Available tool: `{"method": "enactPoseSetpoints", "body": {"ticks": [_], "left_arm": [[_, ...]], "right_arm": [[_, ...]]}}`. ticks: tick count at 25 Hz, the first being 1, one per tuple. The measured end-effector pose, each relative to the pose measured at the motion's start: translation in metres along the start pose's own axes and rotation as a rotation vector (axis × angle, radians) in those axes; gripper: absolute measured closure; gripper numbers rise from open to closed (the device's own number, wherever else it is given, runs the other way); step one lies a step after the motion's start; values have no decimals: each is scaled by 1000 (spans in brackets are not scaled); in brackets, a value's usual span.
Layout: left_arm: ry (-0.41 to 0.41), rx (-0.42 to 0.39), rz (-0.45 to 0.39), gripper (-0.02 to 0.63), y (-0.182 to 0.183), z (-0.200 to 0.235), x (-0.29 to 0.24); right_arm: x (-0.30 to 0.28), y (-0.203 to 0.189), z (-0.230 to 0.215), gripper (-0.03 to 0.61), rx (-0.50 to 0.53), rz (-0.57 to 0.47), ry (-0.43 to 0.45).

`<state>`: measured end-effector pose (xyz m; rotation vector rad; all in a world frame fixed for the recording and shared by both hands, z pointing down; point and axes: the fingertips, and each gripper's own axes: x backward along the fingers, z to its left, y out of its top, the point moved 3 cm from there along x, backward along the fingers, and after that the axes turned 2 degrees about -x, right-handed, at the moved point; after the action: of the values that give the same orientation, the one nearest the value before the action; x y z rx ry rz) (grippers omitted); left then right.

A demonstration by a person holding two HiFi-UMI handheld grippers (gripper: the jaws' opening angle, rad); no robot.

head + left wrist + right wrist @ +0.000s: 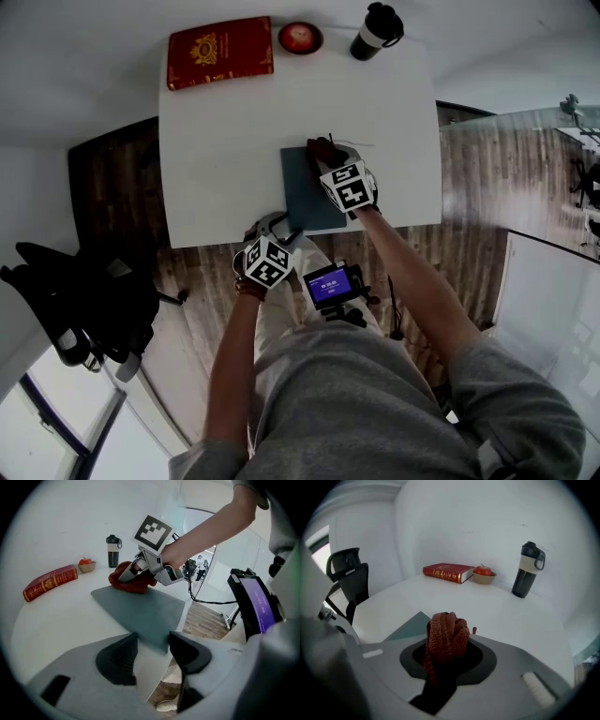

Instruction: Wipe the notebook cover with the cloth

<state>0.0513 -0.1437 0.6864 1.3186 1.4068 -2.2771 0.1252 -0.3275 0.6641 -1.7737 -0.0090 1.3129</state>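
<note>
A grey-blue notebook (305,192) (140,611) (410,625) lies flat on the white table (225,141), close to its front edge. My right gripper (328,155) (133,573) (446,656) is shut on a bunched red cloth (325,150) (129,579) (447,637), which rests at the notebook's far edge. My left gripper (272,230) (152,644) hovers at the table's front edge by the notebook's near corner. Its jaws stand open with nothing between them.
Along the table's far edge are a red book (220,52) (447,572), a small bowl with a red fruit (300,37) (483,575) and a black-and-beige bottle (376,31) (527,576). A black chair (75,300) stands left of the table. A device with a purple screen (333,284) hangs at my waist.
</note>
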Motion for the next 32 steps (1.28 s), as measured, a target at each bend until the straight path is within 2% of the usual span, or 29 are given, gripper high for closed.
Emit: {"method": "enactPoseSetpoints", "body": {"ticks": [5,11,32], "left_arm": [[-2,-2,5,399,0,0,0],[4,-5,2,399,0,0,0],[19,0,4,396,-1,0,-1]], "right_arm": [[-1,1,0,491,-107,0,49],[-5,5,5,491,-138,34,101],[-24,25,56,489,-75,46,175]]}}
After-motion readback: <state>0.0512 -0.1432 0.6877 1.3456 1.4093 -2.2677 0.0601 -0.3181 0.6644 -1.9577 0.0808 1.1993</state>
